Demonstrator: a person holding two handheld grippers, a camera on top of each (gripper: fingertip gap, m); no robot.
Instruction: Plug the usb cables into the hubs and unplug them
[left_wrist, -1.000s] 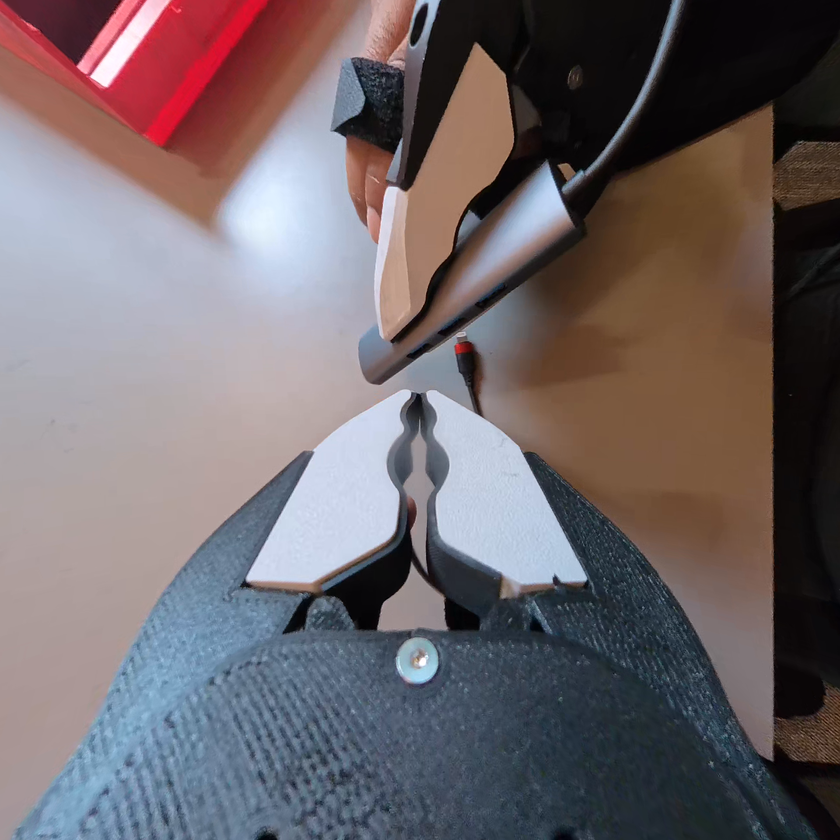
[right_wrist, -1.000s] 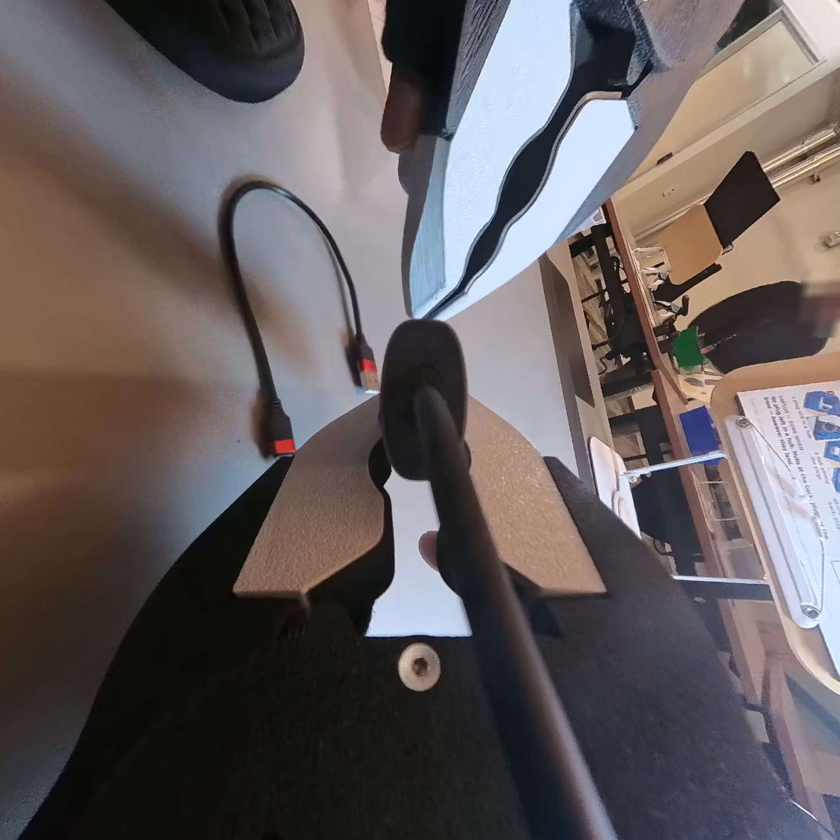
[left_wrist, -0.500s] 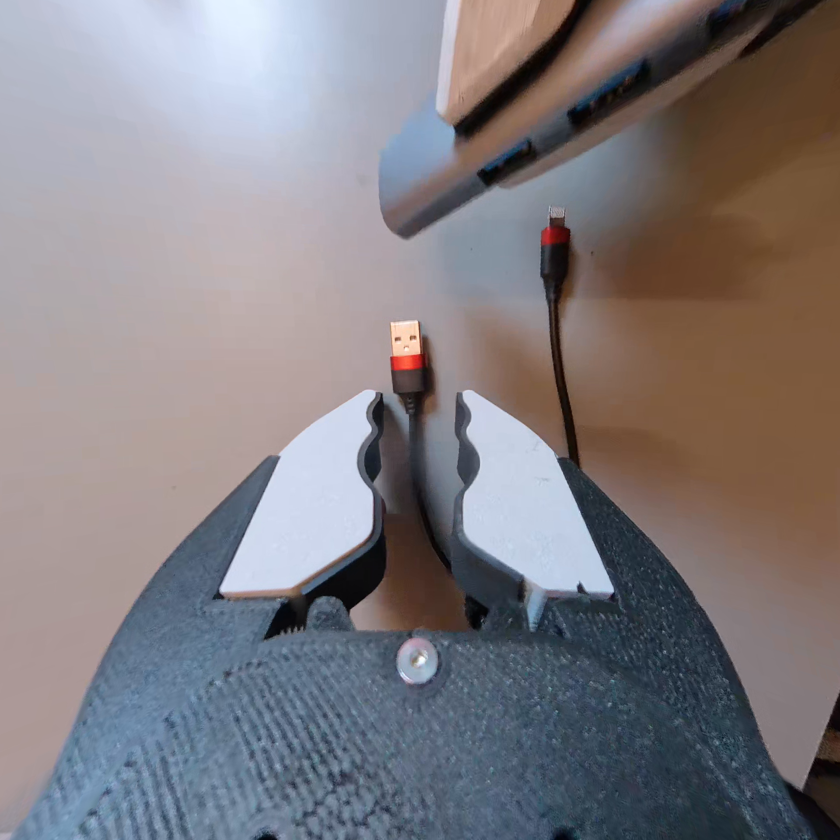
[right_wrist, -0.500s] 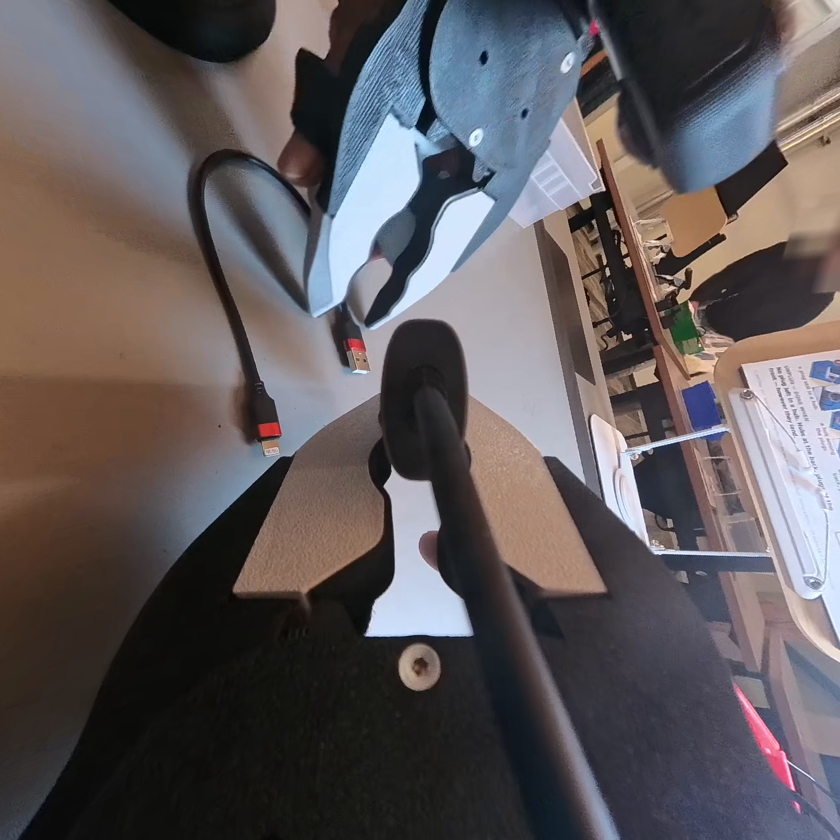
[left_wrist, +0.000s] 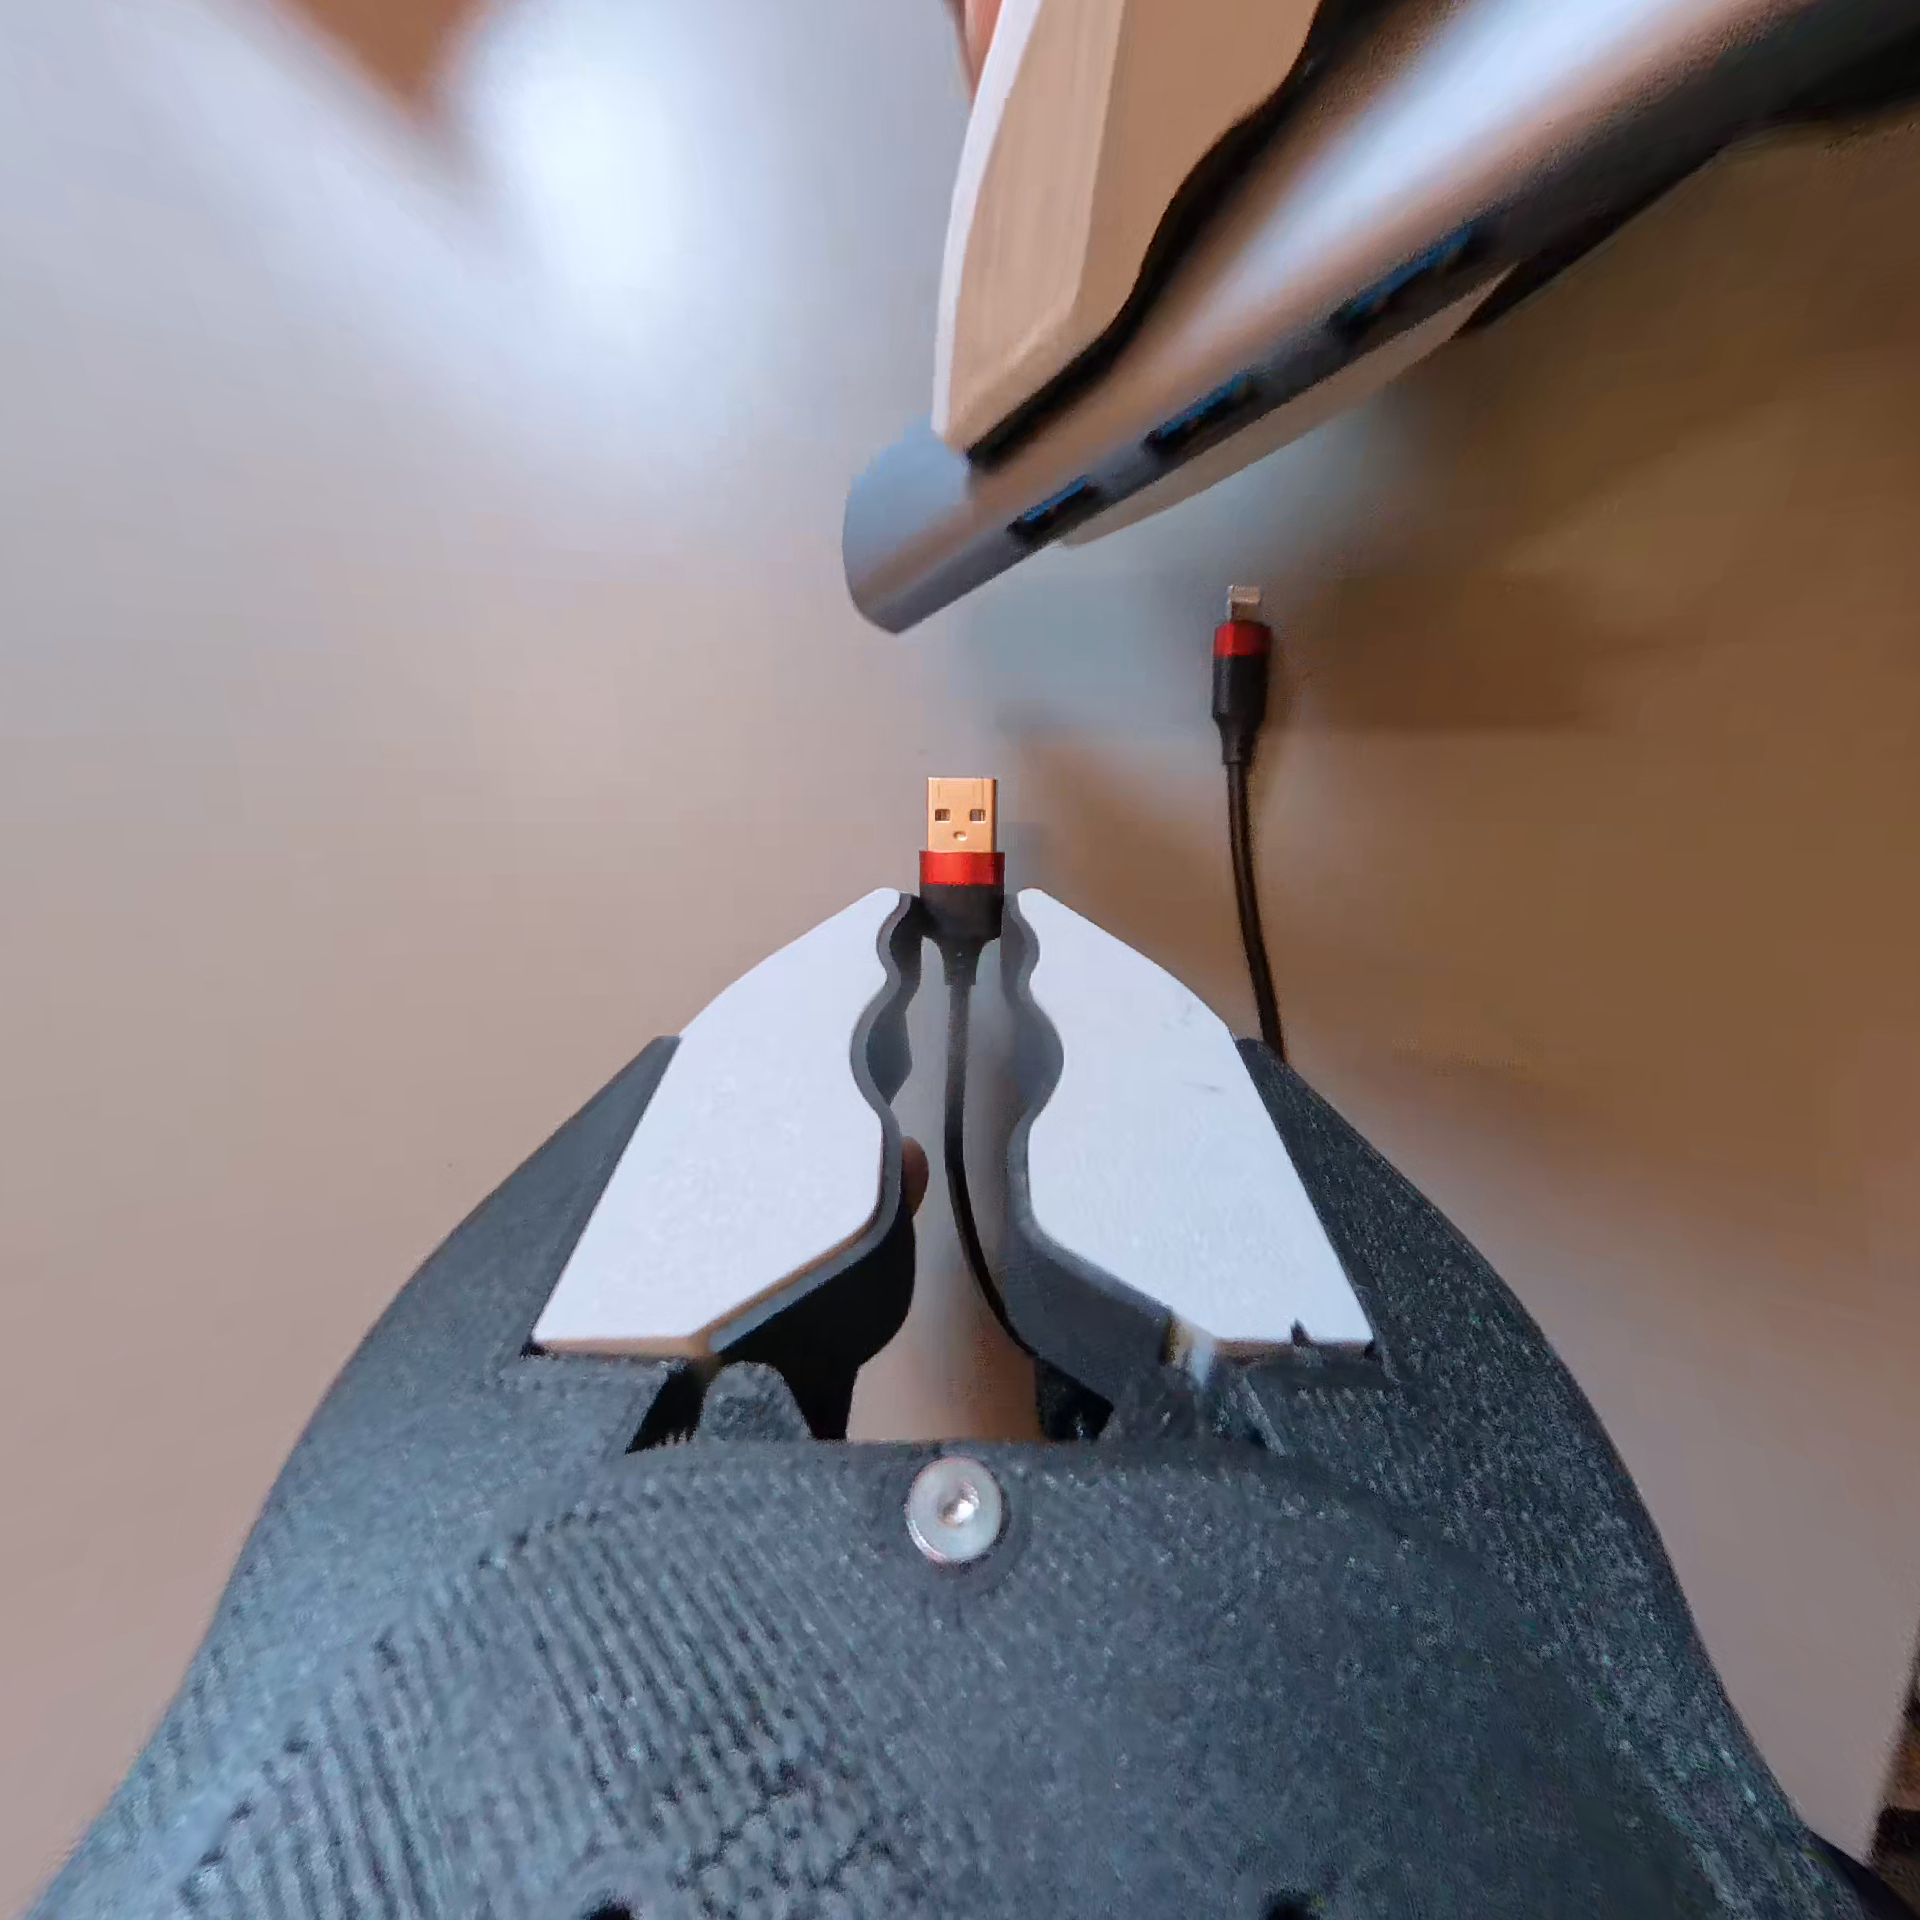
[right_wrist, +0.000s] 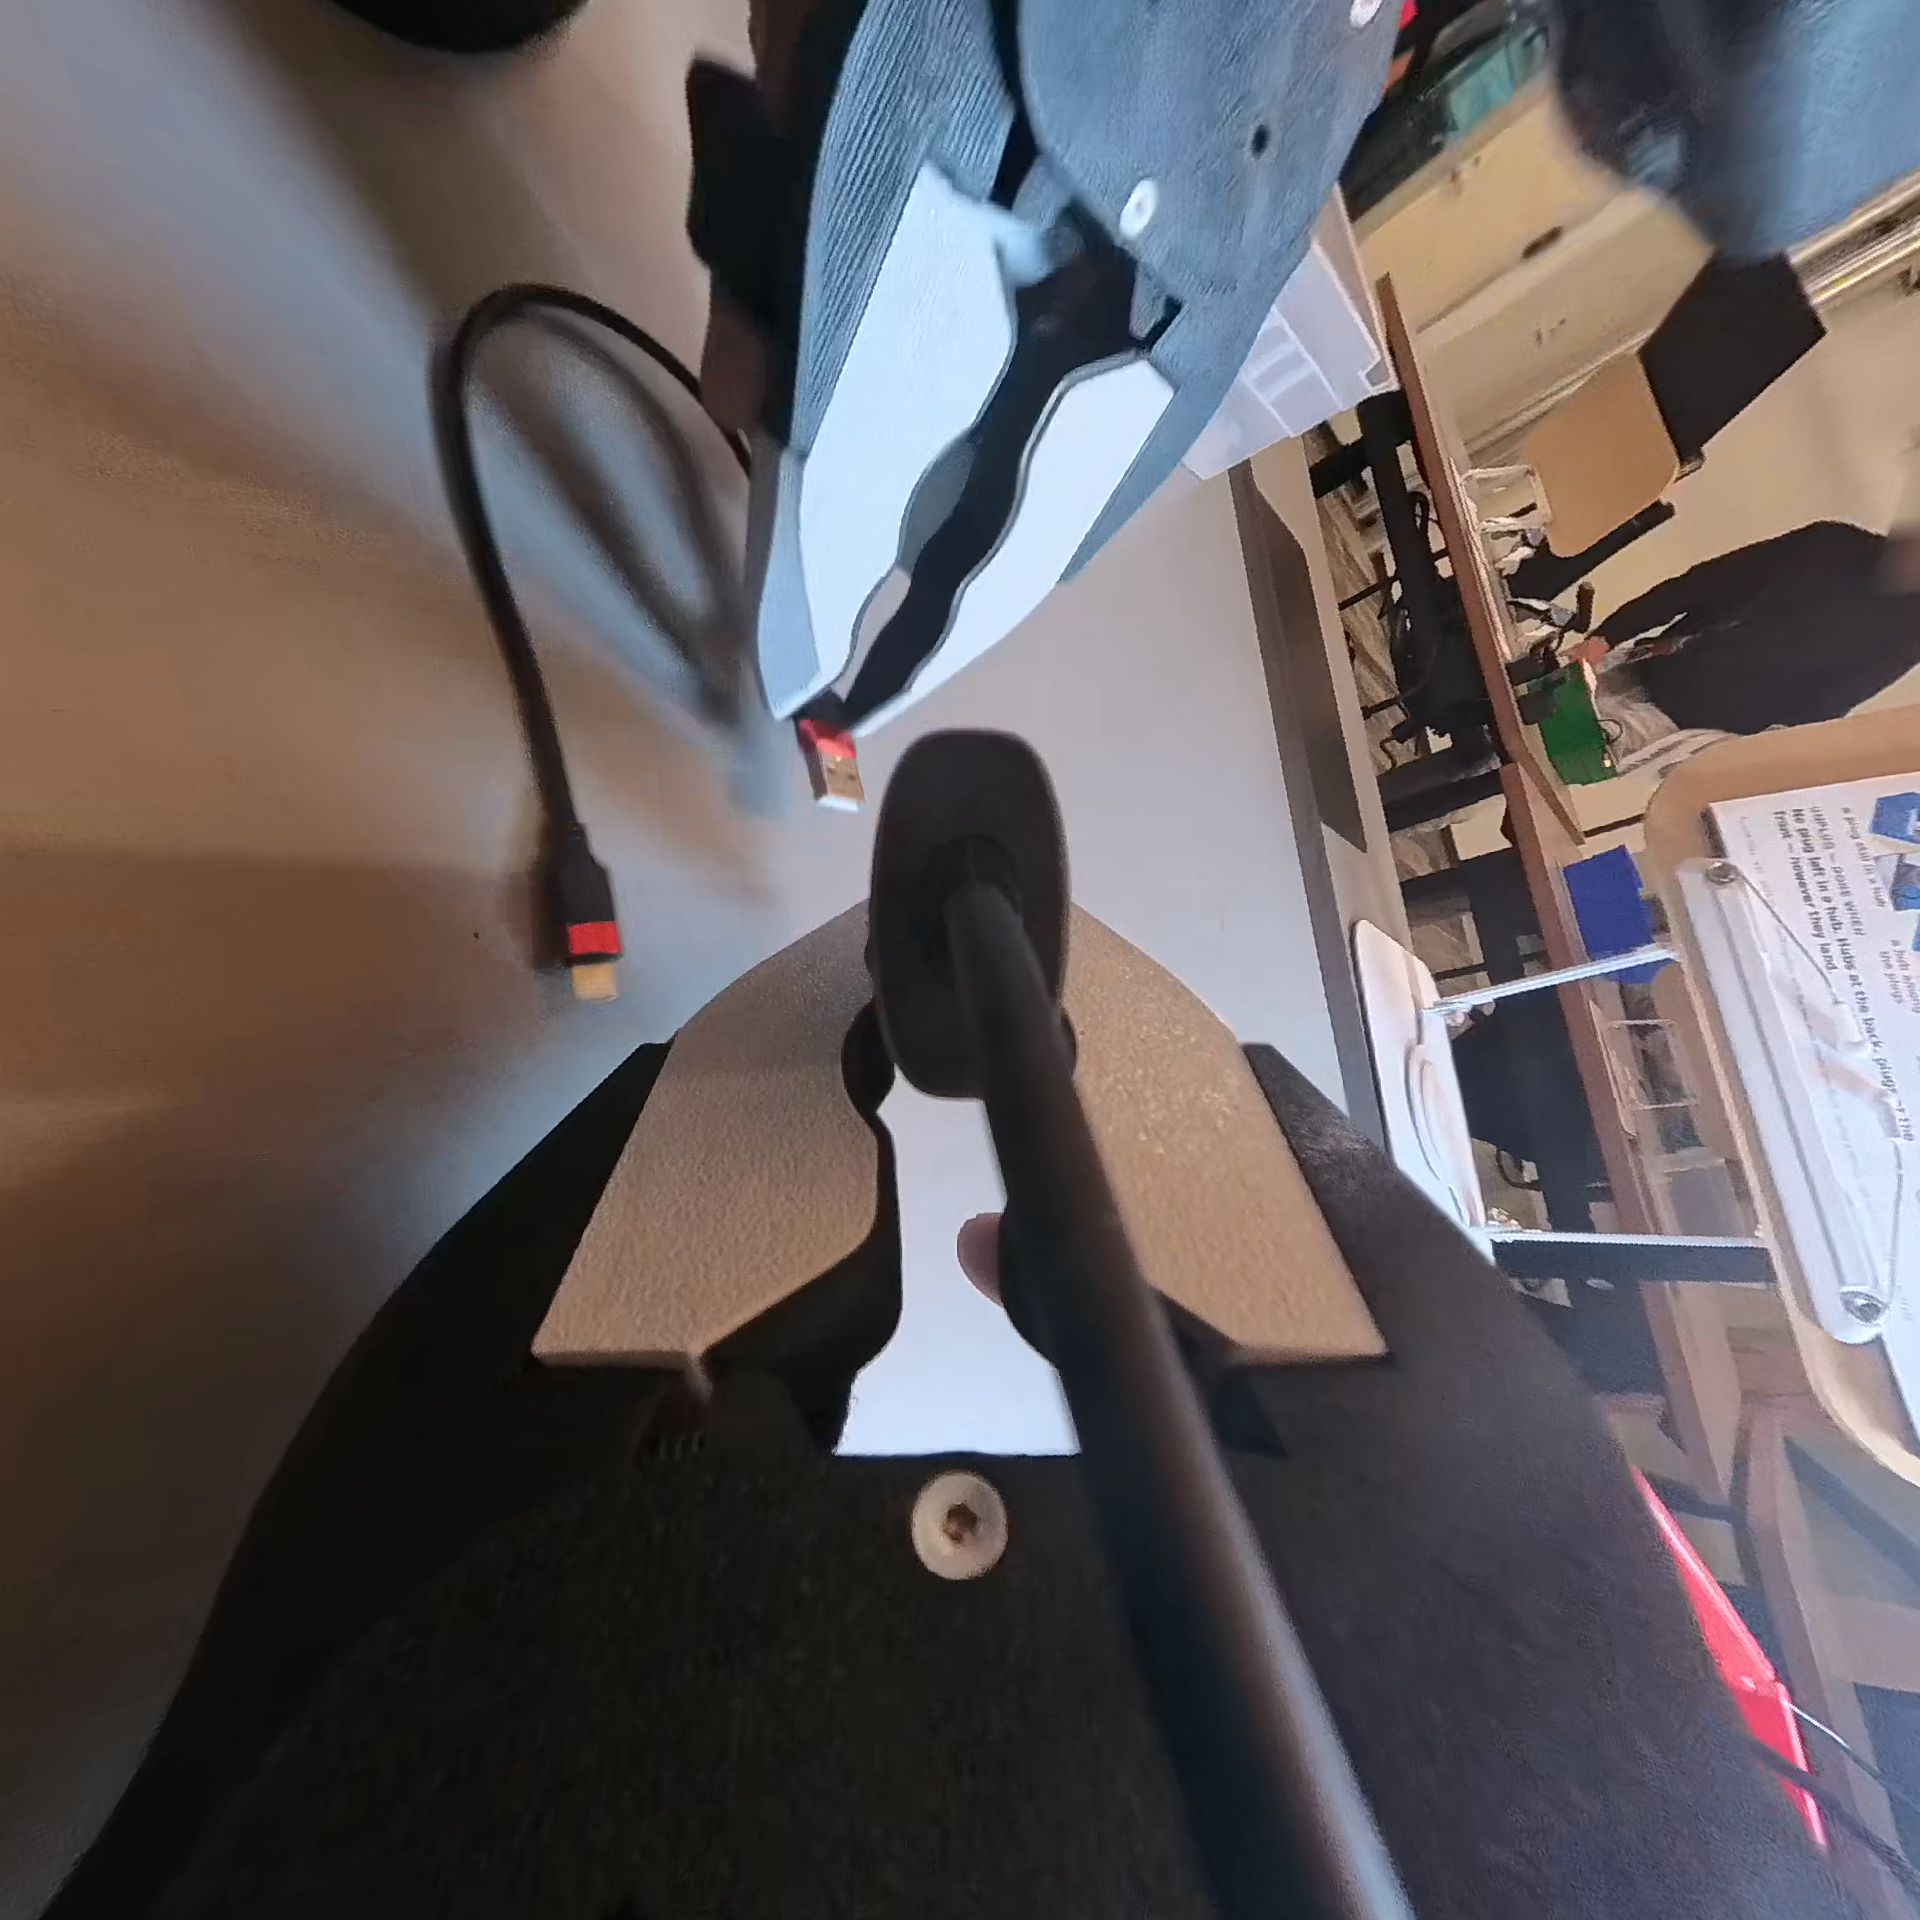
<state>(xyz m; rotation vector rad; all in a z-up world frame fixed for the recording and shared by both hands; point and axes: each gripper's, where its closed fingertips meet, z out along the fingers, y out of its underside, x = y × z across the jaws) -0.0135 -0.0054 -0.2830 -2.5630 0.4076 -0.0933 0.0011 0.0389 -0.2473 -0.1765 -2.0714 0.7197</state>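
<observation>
Over the beige tabletop (left_wrist: 416, 727), our left gripper (left_wrist: 961, 904) pinches the black USB cable (left_wrist: 961, 1091) behind its red collar, gold plug pointing at the grey aluminium hub (left_wrist: 1299, 343) clamped in our right gripper (right_wrist: 961, 935).

A: The left wrist view is looking forward along the left claw (left_wrist: 961, 904), sitting close above the surface (left_wrist: 416, 727) and facing the right claw (left_wrist: 1039, 312) at near range.

B: The right wrist view is looking along the right claw (right_wrist: 966, 935) the opposite way, towards the left claw (right_wrist: 842, 717). Both are sharing the black cable (right_wrist: 499, 582) lying on the surface.
</observation>
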